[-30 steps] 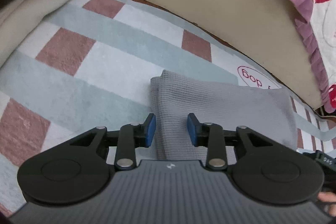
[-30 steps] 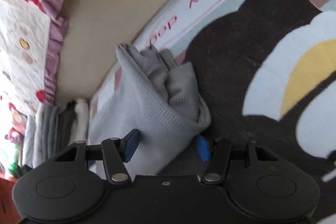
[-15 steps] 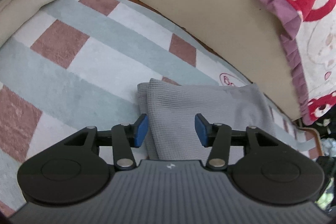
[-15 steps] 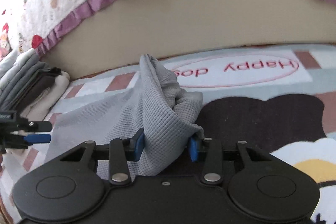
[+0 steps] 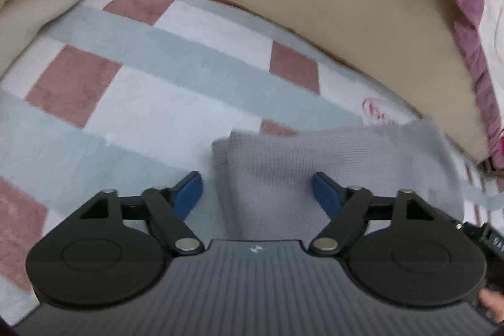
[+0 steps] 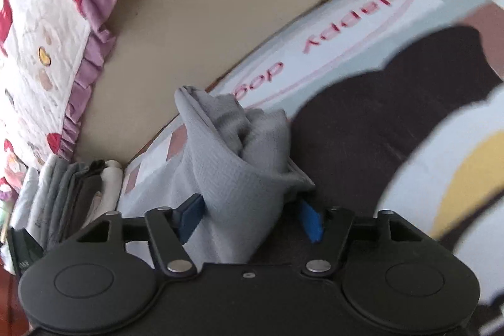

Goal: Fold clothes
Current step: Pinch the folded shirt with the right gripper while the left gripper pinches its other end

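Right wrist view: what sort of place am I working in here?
Most likely a bedroom floor at home. A printed rug lies against a bed base draped with a ruffled cartoon quilt, and a stack of folded clothes sits at its foot.

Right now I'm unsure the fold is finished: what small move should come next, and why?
Probably draw the right gripper back off the grey knitted garment: its jaws are opening, yet that end stands bunched between them, while the left gripper, also opening, straddles the flat folded end.
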The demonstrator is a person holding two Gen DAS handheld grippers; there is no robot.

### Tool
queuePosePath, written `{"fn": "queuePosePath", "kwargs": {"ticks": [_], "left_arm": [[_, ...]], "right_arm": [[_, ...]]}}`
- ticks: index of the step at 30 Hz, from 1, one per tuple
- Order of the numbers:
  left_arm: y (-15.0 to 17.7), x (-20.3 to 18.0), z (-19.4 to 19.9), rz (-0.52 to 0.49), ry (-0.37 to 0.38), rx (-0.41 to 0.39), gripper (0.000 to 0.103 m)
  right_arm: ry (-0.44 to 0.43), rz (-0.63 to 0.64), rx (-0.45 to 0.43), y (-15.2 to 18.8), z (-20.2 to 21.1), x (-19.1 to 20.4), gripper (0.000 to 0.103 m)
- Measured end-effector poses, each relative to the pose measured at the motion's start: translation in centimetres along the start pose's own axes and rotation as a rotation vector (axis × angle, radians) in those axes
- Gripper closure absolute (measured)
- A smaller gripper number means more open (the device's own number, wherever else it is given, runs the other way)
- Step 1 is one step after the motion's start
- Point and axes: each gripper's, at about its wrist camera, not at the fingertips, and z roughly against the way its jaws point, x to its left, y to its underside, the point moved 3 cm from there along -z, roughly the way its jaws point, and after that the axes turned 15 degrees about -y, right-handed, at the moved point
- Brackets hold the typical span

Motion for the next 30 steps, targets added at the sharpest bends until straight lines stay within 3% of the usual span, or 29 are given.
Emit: {"fn": "queuePosePath", "kwargs": {"ticks": [1, 2, 3, 4, 5, 7, 9, 11, 15, 19, 21, 23, 24, 25, 28, 30], "left_arm": [[-0.2, 0.0, -0.3, 0.014, 0.012, -0.011, 0.027], [-0.2, -0.3, -0.5, -0.004, 0.012, -0.038, 0.047], [-0.1, -1.2, -0.7, -0.07, -0.026, -0.054, 0.082], [0.2, -2.0, 0.1, -0.11, -0.045, -0.091, 0.086], [0.5, -2.8, 1.0, -0.149, -0.064, -0.129, 0.086], [1.1, -4.5, 2.7, -0.226, -0.101, -0.206, 0.087], [1.3, -5.7, 4.5, -0.28, -0.104, -0.281, 0.088], [1.2, -6.1, 4.3, -0.29, -0.091, -0.261, 0.088], [1.2, -5.3, 2.1, -0.295, -0.15, -0.183, 0.081], [1.1, -4.0, 0.5, -0.209, -0.094, -0.118, 0.049], [1.2, -2.9, -0.4, -0.094, -0.055, -0.085, 0.039], [1.1, -2.4, -0.4, -0.058, -0.013, -0.079, 0.042], [1.0, -2.4, -0.2, -0.082, -0.013, -0.078, 0.075], [1.0, -2.4, 0.1, -0.09, -0.004, -0.077, 0.085], [0.4, -2.7, 2.6, -0.094, -0.048, -0.131, 0.091], [-0.2, -3.0, 6.2, -0.127, -0.057, -0.237, 0.091]], "right_arm": [[-0.01, 0.019, -0.005, 0.0, -0.6, 0.2, 0.025], [-0.02, 0.04, -0.01, -0.1, -1.1, 0.4, 0.028], [-0.024, 0.072, -0.01, 0.0, -1.6, 0.5, 0.034], [-0.029, 0.103, -0.01, 0.0, -2.1, 0.7, 0.045], [-0.032, 0.131, -0.012, 0.0, -2.2, 0.9, 0.051], [-0.046, 0.21, -0.02, -0.4, -1.6, 2.0, 0.055], [-0.031, 0.377, -0.018, -0.2, -1.1, 4.0, 0.055], [-0.003, 0.46, -0.004, 0.1, -1.3, 4.8, 0.055], [0.045, 0.314, 0.034, -0.3, -2.2, 2.4, 0.047], [-0.028, 0.138, 0.021, -0.2, -1.3, 0.3, 0.037], [-0.066, 0.085, -0.025, 0.2, -1.4, -0.2, 0.037], [-0.096, 0.072, -0.029, 0.2, -1.9, -0.2, 0.036], [-0.091, 0.101, -0.017, 0.2, -2.3, 0.1, 0.046], [-0.085, 0.136, -0.009, 0.0, -2.4, 0.7, 0.052], [-0.074, 0.247, 0.029, -0.4, -2.5, 3.3, 0.056], [-0.075, 0.328, 0.068, -0.8, -2.5, 6.0, 0.057]]}}
